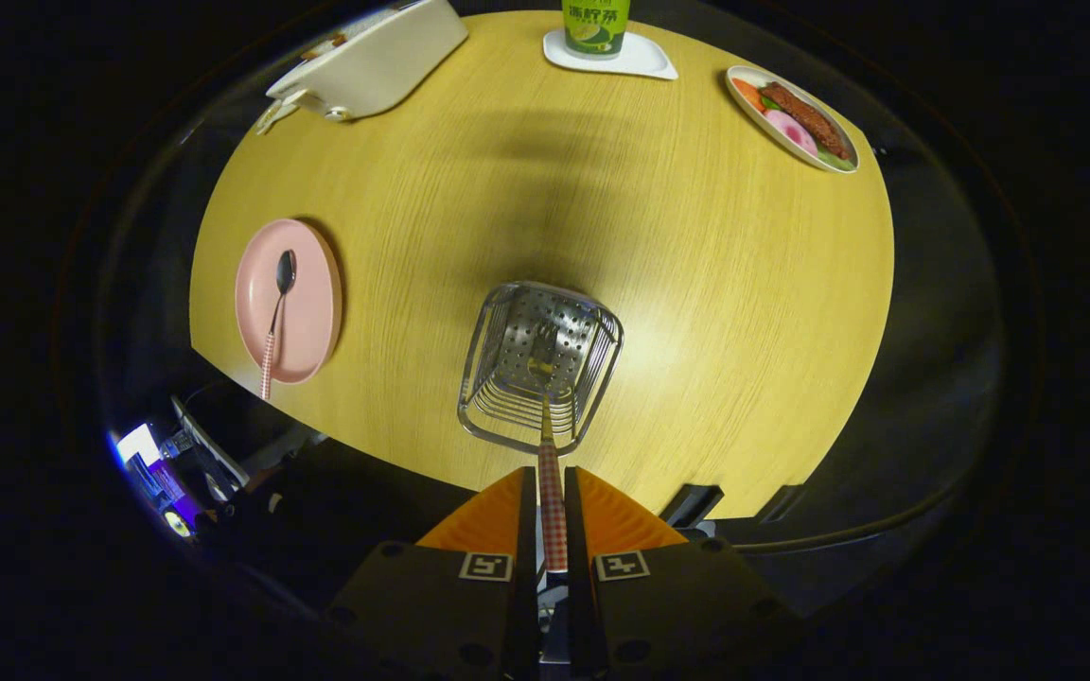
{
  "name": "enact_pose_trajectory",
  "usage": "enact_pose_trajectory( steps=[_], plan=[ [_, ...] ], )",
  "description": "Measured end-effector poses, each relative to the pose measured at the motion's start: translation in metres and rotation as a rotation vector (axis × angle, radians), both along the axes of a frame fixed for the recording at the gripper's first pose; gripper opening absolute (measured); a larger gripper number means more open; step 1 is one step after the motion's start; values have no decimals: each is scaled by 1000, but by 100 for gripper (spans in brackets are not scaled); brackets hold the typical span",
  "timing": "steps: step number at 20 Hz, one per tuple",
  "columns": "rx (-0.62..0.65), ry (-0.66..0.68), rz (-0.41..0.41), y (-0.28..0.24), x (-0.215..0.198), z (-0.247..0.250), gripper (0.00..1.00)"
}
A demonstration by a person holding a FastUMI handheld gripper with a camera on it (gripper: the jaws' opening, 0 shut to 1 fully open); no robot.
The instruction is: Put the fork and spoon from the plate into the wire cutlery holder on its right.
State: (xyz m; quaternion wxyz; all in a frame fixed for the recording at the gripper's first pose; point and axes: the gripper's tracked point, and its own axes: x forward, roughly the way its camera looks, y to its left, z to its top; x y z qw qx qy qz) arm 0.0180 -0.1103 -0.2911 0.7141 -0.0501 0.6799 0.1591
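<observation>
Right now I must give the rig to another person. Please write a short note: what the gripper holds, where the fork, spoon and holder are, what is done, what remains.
Gripper: shut on the fork, gripping its checked handle; the fork's head reaches down inside the wire cutlery holder, just ahead of the fingers.
Spoon: lying on the pink plate, left of the holder.
Done: fork lifted from the plate and brought into the holder, not yet released.
Left: open the fingers to drop the fork, then fetch the spoon and put it in the holder.

fingers (552, 492) gripping fork (551, 473), over holder (539, 364)
</observation>
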Motion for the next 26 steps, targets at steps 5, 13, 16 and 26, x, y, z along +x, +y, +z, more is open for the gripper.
enact_pose_trajectory(
  steps=[5,13,16,26],
  plan=[
    [137,-160,-46,38,-4,42,18],
    [369,-203,-33,166,-37,61,36],
    [444,-164,-53,223,-50,49,38],
    [380,-82,-138,323,-54,-30,39]
  ],
)
